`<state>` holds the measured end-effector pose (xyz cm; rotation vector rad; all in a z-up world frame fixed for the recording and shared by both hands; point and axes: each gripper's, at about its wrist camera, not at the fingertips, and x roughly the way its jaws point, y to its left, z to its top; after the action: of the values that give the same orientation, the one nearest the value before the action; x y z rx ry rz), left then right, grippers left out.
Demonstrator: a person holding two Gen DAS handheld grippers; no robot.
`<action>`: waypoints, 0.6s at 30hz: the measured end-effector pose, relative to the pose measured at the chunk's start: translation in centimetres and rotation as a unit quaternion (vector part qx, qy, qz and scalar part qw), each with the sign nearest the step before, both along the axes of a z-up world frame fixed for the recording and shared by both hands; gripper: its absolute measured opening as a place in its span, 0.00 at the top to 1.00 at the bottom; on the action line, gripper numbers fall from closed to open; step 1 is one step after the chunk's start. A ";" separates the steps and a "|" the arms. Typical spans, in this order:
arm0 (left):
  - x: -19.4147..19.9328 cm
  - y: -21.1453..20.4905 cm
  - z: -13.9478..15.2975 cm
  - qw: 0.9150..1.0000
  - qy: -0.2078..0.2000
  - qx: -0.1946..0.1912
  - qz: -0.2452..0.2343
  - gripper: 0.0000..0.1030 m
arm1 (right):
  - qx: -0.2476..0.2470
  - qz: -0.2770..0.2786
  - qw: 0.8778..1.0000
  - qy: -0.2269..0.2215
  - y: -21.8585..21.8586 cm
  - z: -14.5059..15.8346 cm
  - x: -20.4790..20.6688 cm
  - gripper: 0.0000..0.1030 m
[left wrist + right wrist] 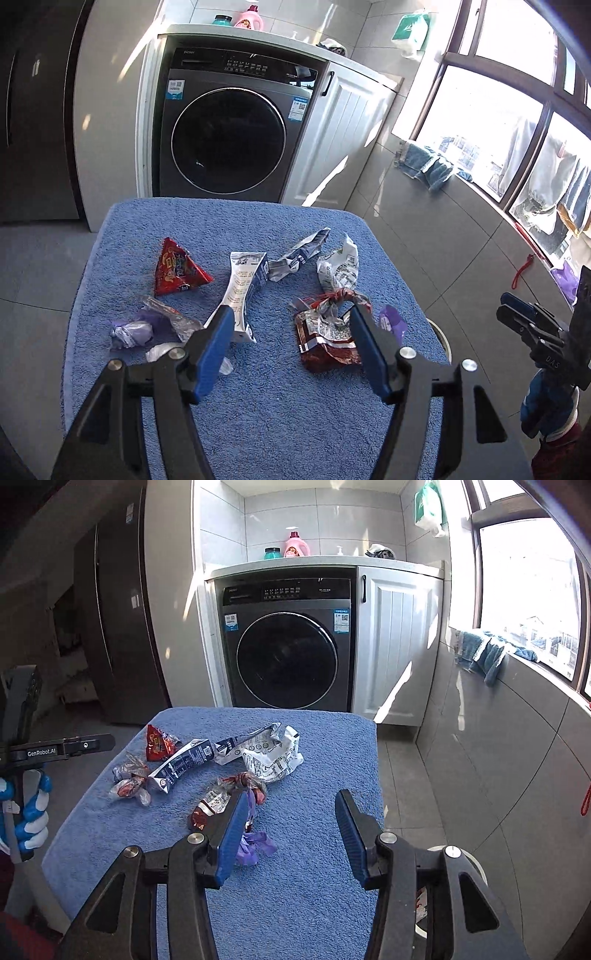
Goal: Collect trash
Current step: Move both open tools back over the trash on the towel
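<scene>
Apparently little is collected yet: both the left gripper [291,328] and right gripper [291,814] hang spread and empty over the blue towel [266,413], where the wrappers [325,332] lie scattered beside the bin [476,864].

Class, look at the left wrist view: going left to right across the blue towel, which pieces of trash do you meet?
Purple wrapper → red triangular packet → white flattened carton → crumpled blue-and-white wrapper → dark red wrapper → small purple piece by the towel's right edge.
</scene>
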<state>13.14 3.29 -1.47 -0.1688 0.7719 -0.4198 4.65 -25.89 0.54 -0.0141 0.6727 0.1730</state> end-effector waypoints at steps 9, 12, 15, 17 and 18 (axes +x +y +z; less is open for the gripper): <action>5.1 -1.4 -3.2 0.998 0.053 0.043 -0.014 0.38 | 0.016 0.062 0.996 0.062 2.8 -4.4 3.5 0.53; 7.3 -2.8 -4.8 0.994 0.077 0.070 -0.025 0.38 | 0.015 0.078 0.993 0.086 3.4 -6.2 4.4 0.53; 9.6 -3.4 -6.8 0.990 0.111 0.080 -0.023 0.38 | 0.022 0.090 0.990 0.106 3.7 -7.6 5.2 0.53; 11.1 -3.5 -8.0 0.987 0.135 0.082 -0.019 0.38 | 0.027 0.095 0.988 0.117 3.7 -8.3 5.7 0.53; 11.8 -3.5 -8.6 0.986 0.145 0.083 -0.017 0.38 | 0.029 0.098 0.987 0.121 3.7 -8.6 5.9 0.53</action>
<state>24.89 -0.25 -10.10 -0.0610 1.0931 -0.3664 10.59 -22.18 -8.08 -0.0028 0.9093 0.3878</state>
